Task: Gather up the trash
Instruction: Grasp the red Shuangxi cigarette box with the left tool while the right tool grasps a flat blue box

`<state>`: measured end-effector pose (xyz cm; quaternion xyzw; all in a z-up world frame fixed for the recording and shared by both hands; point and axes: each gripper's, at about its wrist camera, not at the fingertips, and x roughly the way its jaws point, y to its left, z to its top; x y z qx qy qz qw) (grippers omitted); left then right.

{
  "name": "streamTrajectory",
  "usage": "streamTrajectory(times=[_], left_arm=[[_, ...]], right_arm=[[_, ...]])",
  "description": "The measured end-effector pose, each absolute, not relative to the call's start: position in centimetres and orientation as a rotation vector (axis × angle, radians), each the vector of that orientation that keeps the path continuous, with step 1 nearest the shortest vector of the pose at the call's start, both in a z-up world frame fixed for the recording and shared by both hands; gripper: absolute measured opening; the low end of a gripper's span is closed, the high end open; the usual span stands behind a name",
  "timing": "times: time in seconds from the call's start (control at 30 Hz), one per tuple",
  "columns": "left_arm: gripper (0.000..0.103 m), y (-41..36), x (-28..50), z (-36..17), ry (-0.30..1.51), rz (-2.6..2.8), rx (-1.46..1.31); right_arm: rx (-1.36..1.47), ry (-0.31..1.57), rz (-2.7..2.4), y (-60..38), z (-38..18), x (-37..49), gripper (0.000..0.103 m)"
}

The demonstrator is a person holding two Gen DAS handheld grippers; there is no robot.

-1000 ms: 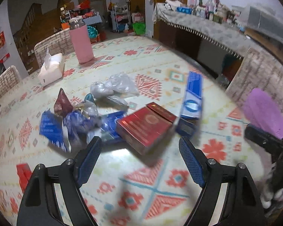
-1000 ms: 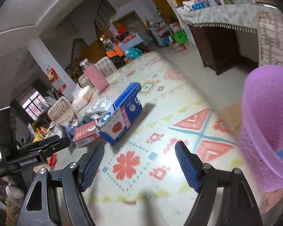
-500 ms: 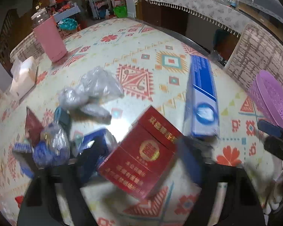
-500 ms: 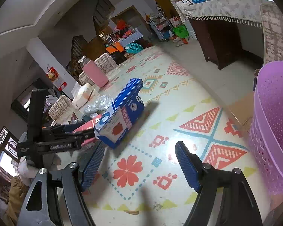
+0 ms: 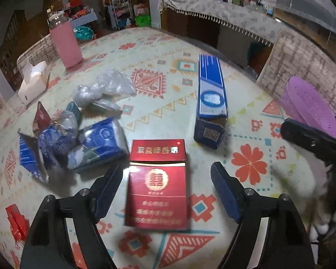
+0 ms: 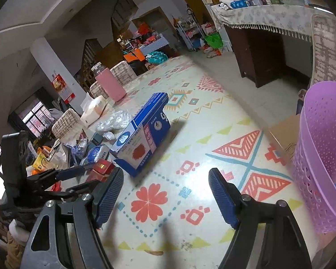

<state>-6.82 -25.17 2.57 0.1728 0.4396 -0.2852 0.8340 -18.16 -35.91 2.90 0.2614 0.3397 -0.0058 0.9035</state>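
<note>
Between open left gripper (image 5: 166, 189) jaws: red carton (image 5: 156, 186), gold "囍".

I saw a flat red carton (image 5: 156, 183) lying face-up, a long blue box (image 5: 210, 96) beyond it, crumpled blue wrappers (image 5: 78, 143) and clear plastic bags (image 5: 105, 87) leftward, and an upright purple basket (image 6: 324, 157).

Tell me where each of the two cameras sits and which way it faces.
Left wrist: on the left gripper, looking down at the red carton lying between its open fingers; the right gripper's dark body shows at right.
Right wrist: on the right gripper, low over the table, facing the blue box; its fingers open, the left gripper at left.
Shared: blue box, purple basket, pink bottle.
</note>
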Motion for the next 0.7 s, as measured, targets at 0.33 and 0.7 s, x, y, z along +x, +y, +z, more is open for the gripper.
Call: streamTrajectory(times=[0.33,0.7], left_arm=[[0.055,-22.8,-7.2,2.6,0.927,-0.519,0.233],[0.055,-18.5,-6.6,3.9,0.832,-0.468,0.093]], right_arm=[[0.539,0.707,-0.014,-36.0,2.8,-18.1,0.082],[0.492,0.744,-0.076,-35.4,2.7,-17.7,0.082]])
